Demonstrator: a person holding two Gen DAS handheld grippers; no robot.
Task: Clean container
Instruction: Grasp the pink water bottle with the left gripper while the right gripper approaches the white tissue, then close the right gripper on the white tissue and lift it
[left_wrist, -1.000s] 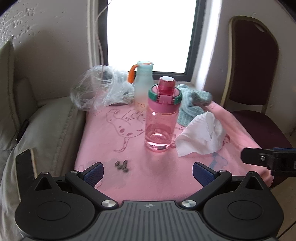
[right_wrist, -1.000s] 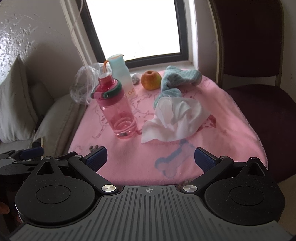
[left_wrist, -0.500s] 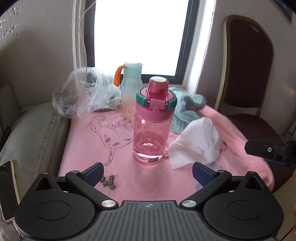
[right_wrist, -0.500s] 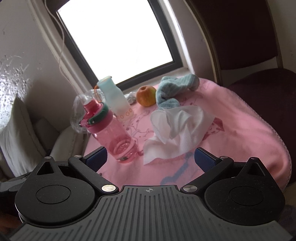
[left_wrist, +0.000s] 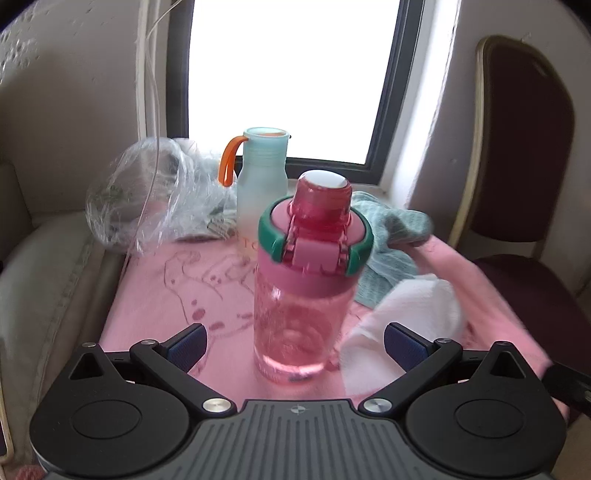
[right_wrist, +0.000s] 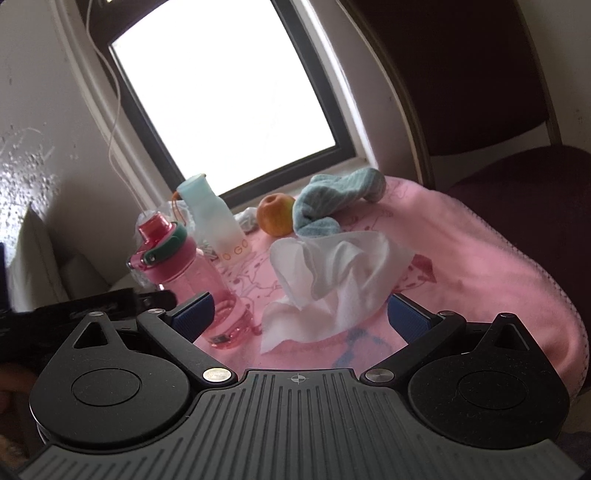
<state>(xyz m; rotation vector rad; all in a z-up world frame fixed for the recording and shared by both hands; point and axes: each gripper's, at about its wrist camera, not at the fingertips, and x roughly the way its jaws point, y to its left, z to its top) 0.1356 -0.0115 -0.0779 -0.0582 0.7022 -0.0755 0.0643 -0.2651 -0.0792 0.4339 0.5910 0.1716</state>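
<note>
A clear pink bottle (left_wrist: 303, 295) with a pink lid and green collar stands upright on the pink blanket (left_wrist: 155, 302). My left gripper (left_wrist: 295, 341) is open, its blue pads on either side of the bottle's base without touching it. In the right wrist view the same pink bottle (right_wrist: 192, 273) stands left of a crumpled white tissue (right_wrist: 332, 284). My right gripper (right_wrist: 301, 314) is open with the tissue's near edge between its fingers, not pinched. That tissue (left_wrist: 410, 325) also shows at the right in the left wrist view.
A frosted pale bottle (left_wrist: 262, 184) with an orange strap stands behind the pink one. A clear plastic bag (left_wrist: 155, 195), a teal cloth (right_wrist: 332, 203) and an apple (right_wrist: 277, 216) lie near the window. A dark chair (left_wrist: 524, 177) is at the right, a cushion (left_wrist: 44, 280) at the left.
Both grippers have moved forward over the blanket. The pink bottle now sits between the left gripper's pads, and the tissue has come up between the right gripper's fingers.
</note>
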